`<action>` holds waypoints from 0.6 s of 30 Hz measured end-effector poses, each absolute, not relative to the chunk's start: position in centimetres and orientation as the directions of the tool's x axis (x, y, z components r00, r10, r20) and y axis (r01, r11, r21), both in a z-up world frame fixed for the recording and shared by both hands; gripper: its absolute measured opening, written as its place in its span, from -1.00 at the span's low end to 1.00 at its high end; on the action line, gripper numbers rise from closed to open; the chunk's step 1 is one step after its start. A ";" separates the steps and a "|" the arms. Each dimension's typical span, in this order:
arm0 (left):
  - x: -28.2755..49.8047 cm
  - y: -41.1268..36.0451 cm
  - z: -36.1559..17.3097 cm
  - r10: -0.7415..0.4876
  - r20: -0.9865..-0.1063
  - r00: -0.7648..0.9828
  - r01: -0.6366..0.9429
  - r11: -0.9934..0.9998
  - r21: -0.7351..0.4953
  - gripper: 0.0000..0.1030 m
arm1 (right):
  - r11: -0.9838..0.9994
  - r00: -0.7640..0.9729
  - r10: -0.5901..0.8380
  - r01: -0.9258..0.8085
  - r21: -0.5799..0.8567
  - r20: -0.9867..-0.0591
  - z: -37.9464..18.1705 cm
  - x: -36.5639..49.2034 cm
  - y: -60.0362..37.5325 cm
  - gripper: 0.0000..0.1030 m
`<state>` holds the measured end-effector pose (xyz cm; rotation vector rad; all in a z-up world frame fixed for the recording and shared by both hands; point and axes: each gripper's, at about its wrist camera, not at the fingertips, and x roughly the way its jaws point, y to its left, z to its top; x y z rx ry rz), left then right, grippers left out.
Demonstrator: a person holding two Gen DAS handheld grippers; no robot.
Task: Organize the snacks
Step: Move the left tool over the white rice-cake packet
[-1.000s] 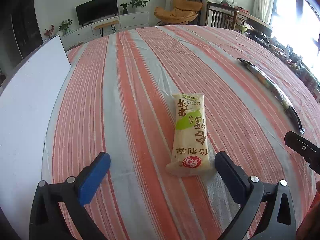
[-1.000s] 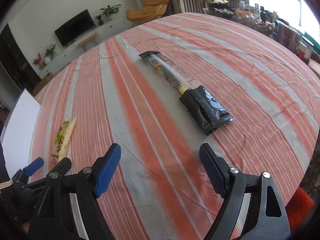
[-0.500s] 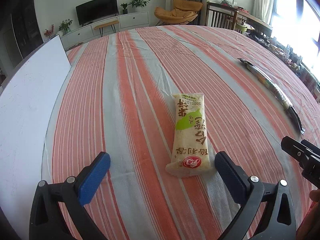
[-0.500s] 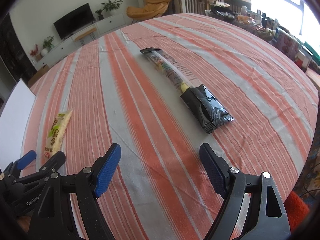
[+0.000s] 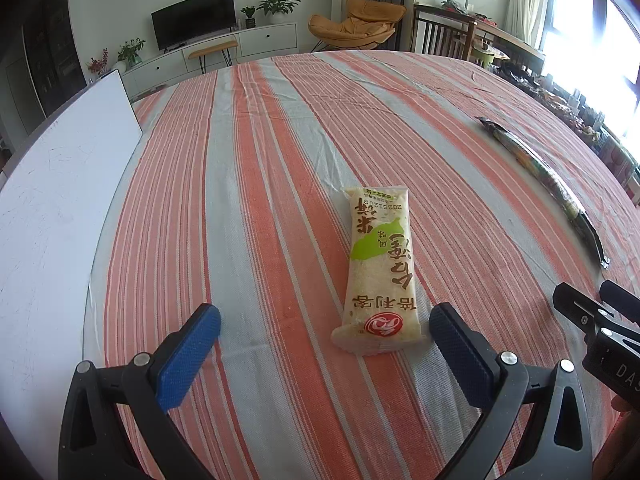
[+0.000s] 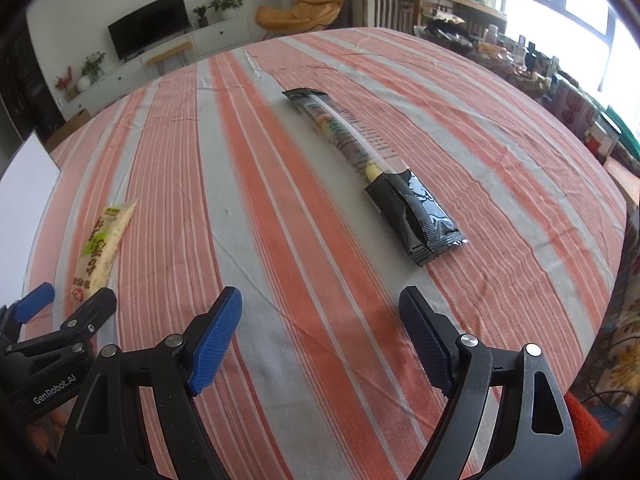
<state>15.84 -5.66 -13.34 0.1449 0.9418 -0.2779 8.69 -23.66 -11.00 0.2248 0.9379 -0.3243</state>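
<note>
A pale rice-cracker packet [image 5: 380, 268] with green and brown print lies flat on the striped tablecloth, its near end just ahead of my left gripper [image 5: 324, 322], which is open and empty. The same packet [image 6: 102, 246] shows at the left of the right wrist view. A long black and clear snack packet [image 6: 376, 172] lies diagonally ahead of my right gripper [image 6: 320, 308], also open and empty; it appears again at the right edge of the left wrist view as a thin strip [image 5: 544, 172]. Neither gripper touches a packet.
A white board [image 5: 52, 216] lies along the table's left side. The red and grey striped cloth [image 5: 240, 208] covers a round table. Cluttered shelves and bottles [image 6: 520, 56] stand beyond the right edge. A TV unit and an orange chair are far behind.
The right wrist view has swung and rolled a little, so the long black packet and the rice-cracker packet sit slightly differently in frame. The left gripper and both packets have stayed still.
</note>
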 end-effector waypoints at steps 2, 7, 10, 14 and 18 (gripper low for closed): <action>15.8 -5.7 -13.3 -0.172 -0.813 0.556 0.297 0.955 0.002 1.00 | 0.930 0.545 -0.181 0.366 0.038 -0.819 -11.0 8.7 -23.6 0.63; 15.9 -5.7 -13.3 -0.172 -0.813 0.556 0.297 0.955 0.002 1.00 | 0.934 0.538 -0.186 0.356 0.022 -0.822 -11.1 8.8 -23.3 0.69; 15.8 -5.7 -13.3 -0.172 -0.813 0.556 0.297 0.955 0.002 1.00 | 0.936 0.538 -0.183 0.352 0.022 -0.823 -11.1 8.8 -23.4 0.70; 15.8 -5.7 -13.3 -0.172 -0.813 0.556 0.297 0.955 0.002 1.00 | 0.936 0.538 -0.184 0.352 0.021 -0.823 -11.1 8.8 -23.4 0.70; 15.8 -5.7 -13.3 -0.172 -0.813 0.556 0.297 0.955 0.002 1.00 | 0.937 0.537 -0.184 0.350 0.019 -0.824 -11.2 8.8 -23.3 0.73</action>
